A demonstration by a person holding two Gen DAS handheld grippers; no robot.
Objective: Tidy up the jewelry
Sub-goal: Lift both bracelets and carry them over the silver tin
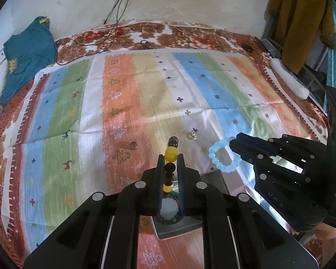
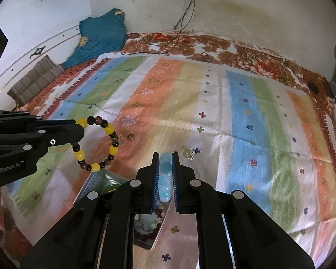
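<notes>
both grippers' fingers [image 1: 161, 163] clamped tight

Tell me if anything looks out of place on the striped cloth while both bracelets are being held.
Two small pieces lie loose on the striped cloth, outside the metal tray: a dark round bead and a clear sparkly piece. Both grippers are busy, the left gripper with the yellow and brown bracelet, the right gripper with the blue bracelet.

Yellow-and-brown bracelet [image 2: 96, 143], pale-blue bracelet [image 1: 224, 154], striped cloth [image 1: 145, 94].
</notes>
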